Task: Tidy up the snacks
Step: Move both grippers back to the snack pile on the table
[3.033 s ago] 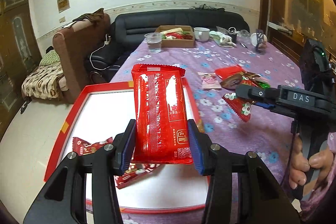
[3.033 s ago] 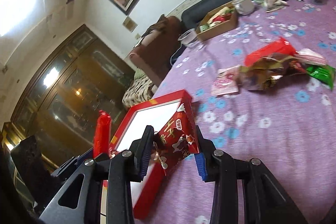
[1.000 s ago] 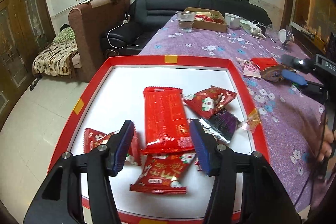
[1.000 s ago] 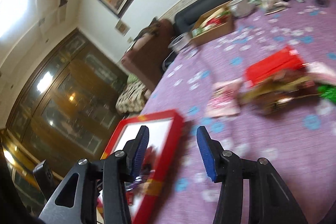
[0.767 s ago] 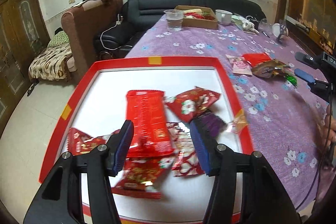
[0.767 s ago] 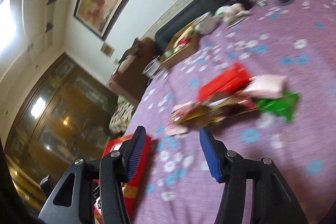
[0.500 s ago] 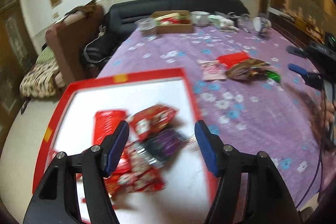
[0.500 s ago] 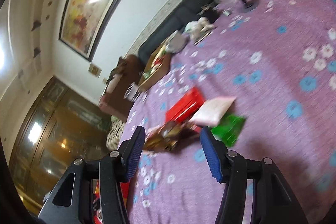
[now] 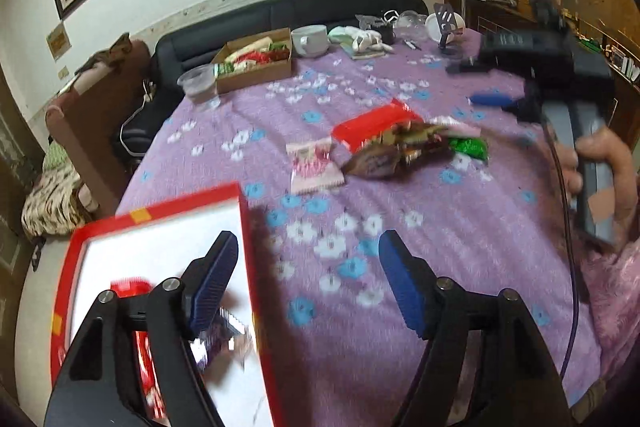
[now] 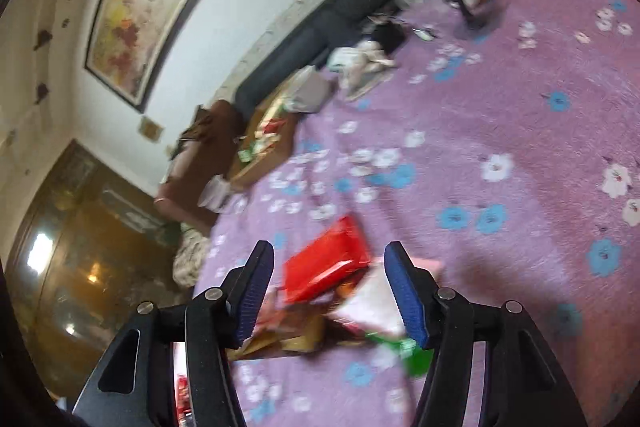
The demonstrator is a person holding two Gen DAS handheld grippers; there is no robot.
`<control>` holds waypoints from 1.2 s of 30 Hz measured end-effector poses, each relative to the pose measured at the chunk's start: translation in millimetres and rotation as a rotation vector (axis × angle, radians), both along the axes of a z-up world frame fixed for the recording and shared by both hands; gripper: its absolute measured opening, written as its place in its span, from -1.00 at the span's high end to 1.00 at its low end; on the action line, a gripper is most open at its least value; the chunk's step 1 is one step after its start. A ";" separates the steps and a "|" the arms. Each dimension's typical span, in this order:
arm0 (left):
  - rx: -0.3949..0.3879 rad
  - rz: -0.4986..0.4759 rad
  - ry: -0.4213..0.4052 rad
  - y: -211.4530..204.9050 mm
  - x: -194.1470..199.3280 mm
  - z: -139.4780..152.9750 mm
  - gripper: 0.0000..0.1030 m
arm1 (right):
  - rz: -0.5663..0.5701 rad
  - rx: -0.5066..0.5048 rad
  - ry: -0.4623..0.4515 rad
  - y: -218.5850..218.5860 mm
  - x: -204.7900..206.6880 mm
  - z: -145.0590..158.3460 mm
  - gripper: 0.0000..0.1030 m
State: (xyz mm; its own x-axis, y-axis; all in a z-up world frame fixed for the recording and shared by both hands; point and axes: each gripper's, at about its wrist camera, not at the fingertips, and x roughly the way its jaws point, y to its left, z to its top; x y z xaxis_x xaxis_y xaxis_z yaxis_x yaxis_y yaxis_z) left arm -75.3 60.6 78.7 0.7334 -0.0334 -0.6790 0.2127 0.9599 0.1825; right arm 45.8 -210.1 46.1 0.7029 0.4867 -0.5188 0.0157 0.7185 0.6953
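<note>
A loose pile of snacks lies on the purple flowered tablecloth: a red packet (image 9: 374, 125), a brown packet (image 9: 374, 163), a pink-white packet (image 9: 314, 167) and a green one (image 9: 470, 147). My left gripper (image 9: 308, 281) is open and empty, over the right rim of the red tray (image 9: 248, 227), which holds several snacks. My right gripper (image 10: 330, 291) is open and empty, hovering just above the red packet (image 10: 326, 267) and the pile. It also shows in the left wrist view (image 9: 492, 99), beyond the pile to the right.
A cardboard box of snacks (image 9: 256, 61), a plastic cup (image 9: 196, 87), a white mug (image 9: 310, 41) and small clutter stand at the table's far end. A black sofa (image 9: 280, 15) and a brown armchair (image 9: 92, 107) lie beyond.
Both grippers let go of their packets into the tray. The left gripper has swung right, off the tray toward the tablecloth. The right gripper has moved over to the snack pile.
</note>
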 end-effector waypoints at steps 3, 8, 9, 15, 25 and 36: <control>0.039 -0.005 -0.034 -11.4 17.7 2.5 -0.47 | 0.018 0.029 0.087 -9.2 8.9 -22.6 -0.17; 0.122 -0.074 -0.069 -40.2 46.0 -4.1 -0.47 | 0.086 -0.022 0.168 3.4 17.2 -33.9 -0.17; 0.141 -0.089 -0.076 -45.2 48.9 -5.9 -0.47 | 0.102 -0.045 0.187 8.7 19.2 -35.6 -0.17; 0.205 -0.162 -0.079 -65.2 66.8 -16.1 -0.47 | 0.134 -0.146 0.181 28.5 18.8 -34.4 -0.18; 0.266 -0.305 -0.033 -93.3 81.4 -38.1 -0.46 | 0.119 -0.321 0.129 44.8 18.8 -30.7 0.15; 0.103 -0.351 0.079 -97.6 76.7 -43.3 0.68 | 0.138 0.115 0.222 -3.5 31.5 -54.6 0.14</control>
State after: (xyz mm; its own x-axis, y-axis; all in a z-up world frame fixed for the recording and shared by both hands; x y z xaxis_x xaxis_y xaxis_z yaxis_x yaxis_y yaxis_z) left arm 1.5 -37.0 35.4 0.6347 -0.2014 -0.7461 0.5426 0.8036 0.2446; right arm 77.3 -213.6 -8.5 0.5012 0.6348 -0.5880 0.0839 0.6407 0.7632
